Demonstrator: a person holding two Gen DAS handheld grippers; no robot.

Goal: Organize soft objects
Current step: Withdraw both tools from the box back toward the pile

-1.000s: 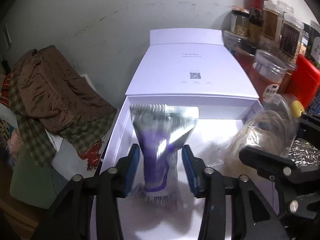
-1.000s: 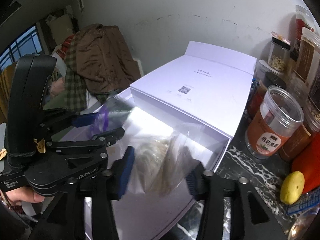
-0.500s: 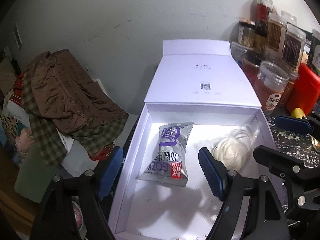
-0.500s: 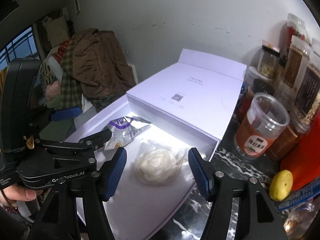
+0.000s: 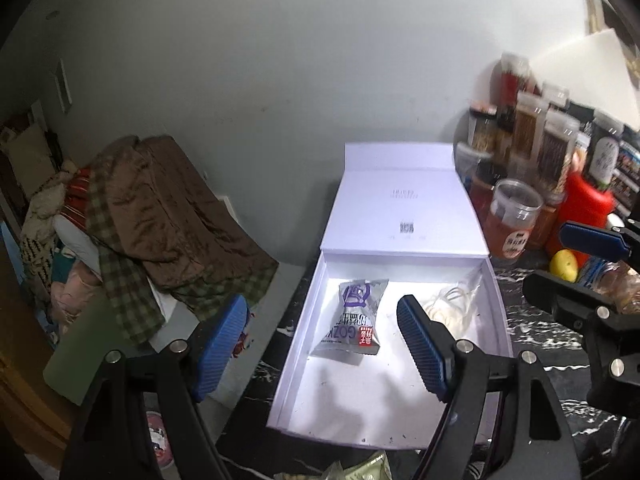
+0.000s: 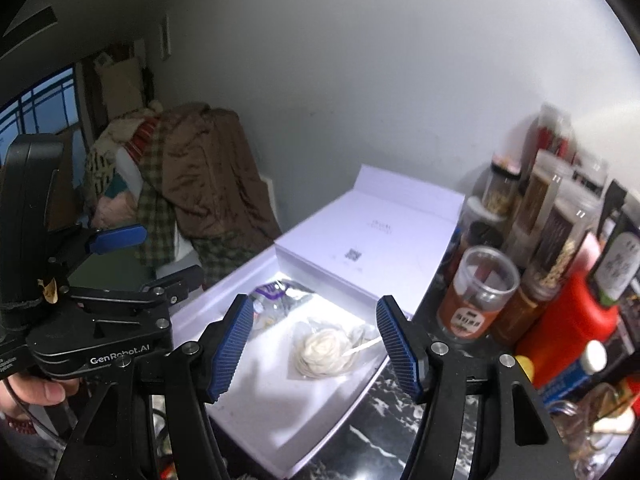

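A white box (image 5: pixel 298 364) lies open on the dark marble counter. Inside it, a silver and purple snack packet (image 5: pixel 358 322) rests flat on the left. A clear bag holding a white bundle (image 5: pixel 452 308) lies on the right. My left gripper (image 5: pixel 320 308) hovers above the box, open and holding nothing. In the right wrist view, my right gripper (image 6: pixel 314 306) hangs above the bag (image 6: pixel 324 350). Its jaws are opening and nothing is between them. The packet (image 6: pixel 280 294) shows beyond its left finger.
The box lid (image 5: pixel 400 208) lies folded back towards the wall. Several spice jars (image 6: pixel 476 300), a red bottle (image 6: pixel 568 320) and a lemon (image 5: pixel 564 266) crowd the right. A heap of brown and checked clothes (image 5: pixel 160 220) is on the left. A green packet (image 5: pixel 360 470) lies at the near edge.
Both grippers let go of the packet and the bag, which now lie in the box. Both opened wider, rose and drew back.
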